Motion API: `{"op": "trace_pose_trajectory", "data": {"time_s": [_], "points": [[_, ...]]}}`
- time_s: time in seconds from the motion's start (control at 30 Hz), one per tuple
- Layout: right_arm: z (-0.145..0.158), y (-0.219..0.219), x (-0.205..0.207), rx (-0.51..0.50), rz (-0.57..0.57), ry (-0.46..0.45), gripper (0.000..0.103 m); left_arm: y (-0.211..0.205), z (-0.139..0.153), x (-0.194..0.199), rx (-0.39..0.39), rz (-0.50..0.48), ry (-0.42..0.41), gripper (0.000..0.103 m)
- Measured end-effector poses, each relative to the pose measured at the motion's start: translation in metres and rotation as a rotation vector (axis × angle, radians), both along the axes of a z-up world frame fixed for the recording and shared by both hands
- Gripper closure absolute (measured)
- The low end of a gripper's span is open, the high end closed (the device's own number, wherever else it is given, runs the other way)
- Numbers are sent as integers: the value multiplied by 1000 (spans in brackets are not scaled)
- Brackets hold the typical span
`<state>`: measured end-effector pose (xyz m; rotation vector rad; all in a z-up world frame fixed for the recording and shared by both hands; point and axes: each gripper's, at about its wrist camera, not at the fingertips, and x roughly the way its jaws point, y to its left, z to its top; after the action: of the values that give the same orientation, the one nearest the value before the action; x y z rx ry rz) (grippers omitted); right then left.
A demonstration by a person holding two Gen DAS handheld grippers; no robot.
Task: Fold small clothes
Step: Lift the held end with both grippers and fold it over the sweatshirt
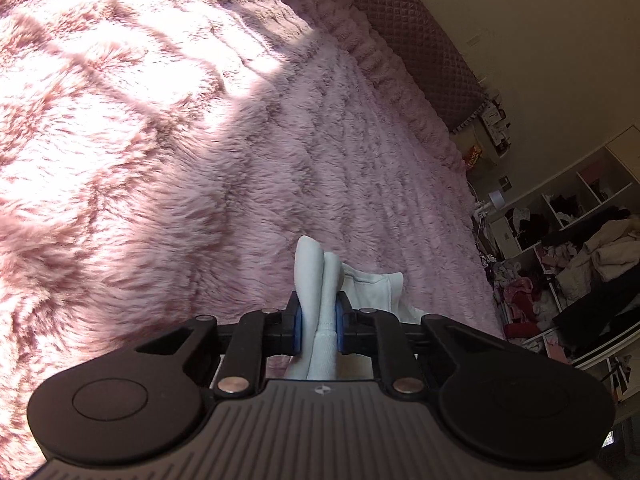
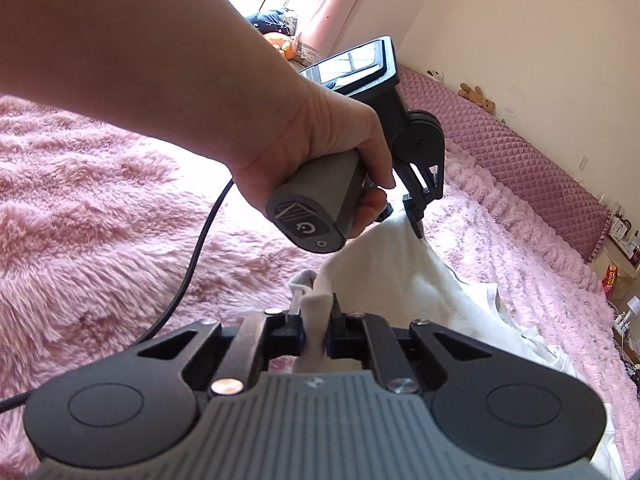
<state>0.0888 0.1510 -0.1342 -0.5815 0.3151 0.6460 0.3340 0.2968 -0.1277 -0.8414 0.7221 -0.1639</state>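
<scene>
A small white garment [image 2: 424, 280] is held up over a fluffy pink blanket [image 2: 100, 200]. My left gripper [image 1: 319, 320] is shut on a bunched fold of the white garment [image 1: 320, 280], which sticks out past the blue pads. My right gripper [image 2: 316, 326] is shut on another bunched edge of the same garment. In the right wrist view the person's hand holds the left gripper [image 2: 416, 224] ahead of me, its fingers pinching the cloth's upper edge. The rest of the garment drapes down to the right onto the blanket.
A quilted purple headboard cushion [image 2: 520, 152] runs along the wall with small plush toys [image 2: 476, 96] on it. A black cable [image 2: 200, 248] trails over the blanket. White shelves with piled clothes [image 1: 580, 256] stand beyond the bed.
</scene>
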Motion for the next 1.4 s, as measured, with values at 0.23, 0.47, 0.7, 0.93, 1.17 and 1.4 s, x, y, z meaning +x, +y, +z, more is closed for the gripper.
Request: {"op": "trace_pose_trajectory", "data": {"time_s": [0.23,0.47,0.7,0.93,1.17,1.4], "points": [[34,-39,7,126,-96,5,101,-22,31,7,-37,25,6,87],[63,-104,15,227,-233,-4,101,-75,63,18,-25,-21,-43,88],[80,-190,32,312,-391,8,101,-167,85,33,32,-120,-124,88],[77,-270,36,359,-522,1,101,-262,76,51,63,-214,-133,89],[55,-334,43,402,-630,57,101,-329,51,60,105,-286,-79,89],[33,-373,52,477,-701,137,101,-371,40,64,163,-312,-51,93]]}}
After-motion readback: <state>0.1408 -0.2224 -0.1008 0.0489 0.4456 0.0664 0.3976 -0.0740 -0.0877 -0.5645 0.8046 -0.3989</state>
